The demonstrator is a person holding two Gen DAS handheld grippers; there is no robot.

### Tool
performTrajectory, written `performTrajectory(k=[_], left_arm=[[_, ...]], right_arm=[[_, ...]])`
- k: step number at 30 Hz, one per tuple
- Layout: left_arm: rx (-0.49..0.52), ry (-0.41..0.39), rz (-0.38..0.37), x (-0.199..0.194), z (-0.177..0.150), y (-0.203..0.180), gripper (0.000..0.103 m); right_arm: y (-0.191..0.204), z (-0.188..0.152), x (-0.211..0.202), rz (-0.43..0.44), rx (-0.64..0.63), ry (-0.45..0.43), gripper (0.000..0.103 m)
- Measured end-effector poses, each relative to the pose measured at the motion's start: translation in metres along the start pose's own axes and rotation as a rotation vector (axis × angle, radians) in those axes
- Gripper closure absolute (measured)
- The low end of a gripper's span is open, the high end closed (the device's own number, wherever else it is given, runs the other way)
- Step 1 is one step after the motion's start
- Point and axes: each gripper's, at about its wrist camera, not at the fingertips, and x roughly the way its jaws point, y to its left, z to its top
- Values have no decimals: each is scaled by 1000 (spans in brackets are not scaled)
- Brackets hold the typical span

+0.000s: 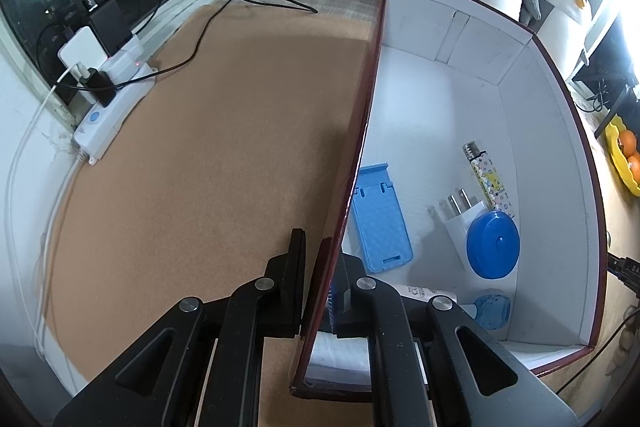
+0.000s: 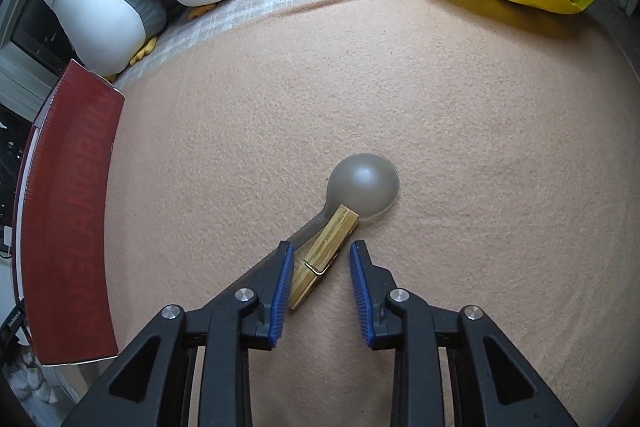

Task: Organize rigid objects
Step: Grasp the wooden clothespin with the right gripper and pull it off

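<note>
The box (image 1: 460,75) wall is clamped by the left gripper (image 1: 316,259). The right gripper (image 2: 322,259) is held unclenched over a clothespin (image 2: 324,257) and spoon (image 2: 362,185), mid-mat (image 2: 460,131).

Sharp fisheye views, edges bowed; window glare upper right.

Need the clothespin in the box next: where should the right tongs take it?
Grip the wooden clothespin across its narrow sides near the metal spring, coming from above. It lies flat on the mat, its far end resting on the grey spoon, so the bare near half is free.
</note>
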Motion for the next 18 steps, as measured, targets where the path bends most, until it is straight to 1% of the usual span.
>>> performTrajectory(k=[6,10,16,18], left_arm=[[0,5,-6,2,-1,1,95],[-1,5,-8,1,-1,1,95],[-3,3,-15,1,-2,2,95],[-4,2,-17,1,-2,2,95]], right_arm=[[-3,-3,-2,0,-15,8,84],[0,-1,0,-14,-47,27,84],[13,6,5,-84,-118,35,85],[15,6,6,-98,-132,31,89]])
